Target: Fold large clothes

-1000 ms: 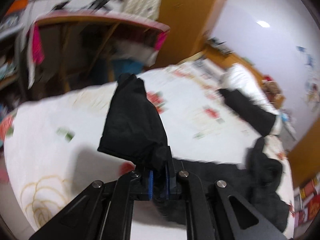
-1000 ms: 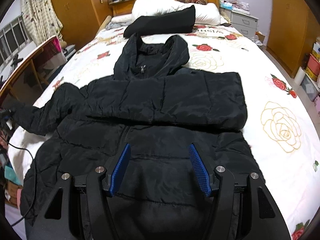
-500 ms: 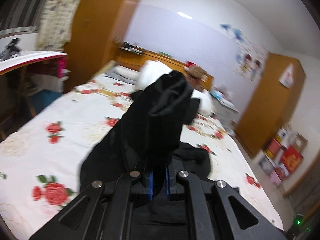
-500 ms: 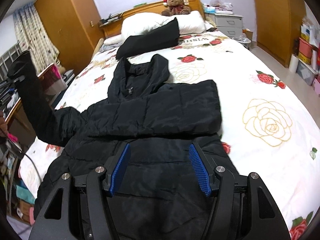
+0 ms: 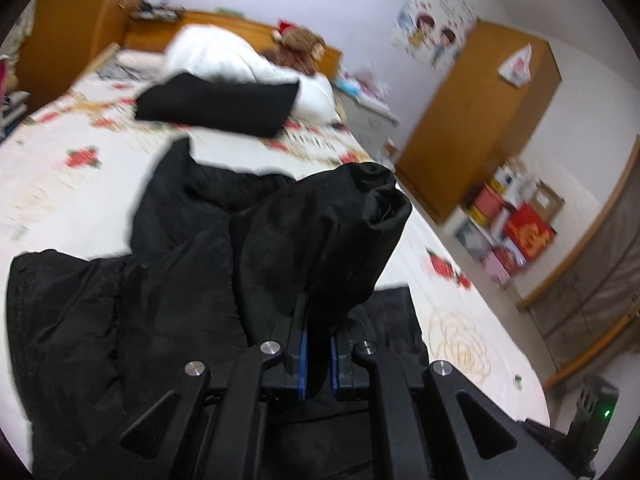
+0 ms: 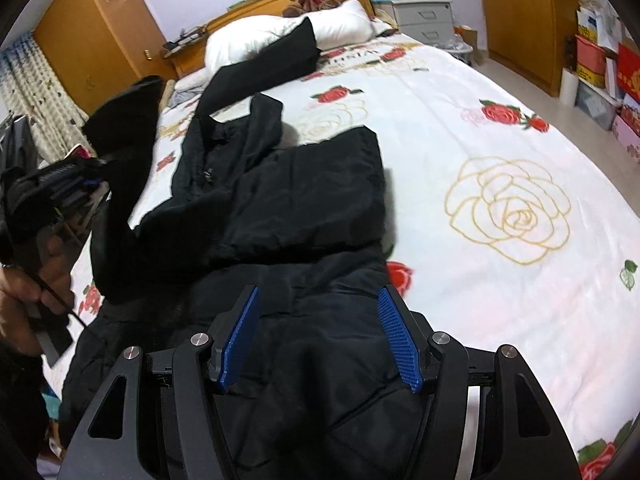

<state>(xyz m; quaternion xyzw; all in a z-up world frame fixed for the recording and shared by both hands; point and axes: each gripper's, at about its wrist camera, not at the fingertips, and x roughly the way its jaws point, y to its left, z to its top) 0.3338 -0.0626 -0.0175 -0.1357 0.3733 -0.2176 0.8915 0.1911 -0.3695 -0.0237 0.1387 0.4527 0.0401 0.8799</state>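
Item: jacket [image 6: 304, 208], sleeve-fold step. My left gripper [image 5: 318, 354] clamps the sleeve [image 5: 340, 232]; right gripper [image 6: 320, 336] gapes, seemingly idle. Next: lay sleeve across chest.

The lower hem of the black jacket [image 6: 304, 216] runs under the right gripper [image 6: 318, 334] and out of the frame's bottom edge, so its full length cannot be seen. In the left wrist view, the left gripper [image 5: 318, 354] covers the stretch of sleeve [image 5: 320, 240] pinched between its blue pads, and the cuff opening is too dark to see inside. Motion blur smears the bedsheet [image 5: 60, 168] print, the wall stickers [image 5: 432, 32] and the stacked boxes [image 5: 516, 224], so no lettering can be read. The hand [image 6: 24, 292] on the left gripper is cut by the right wrist view's left edge, and the folded black garment [image 6: 264, 66] hides part of the pillow [image 6: 256, 36]
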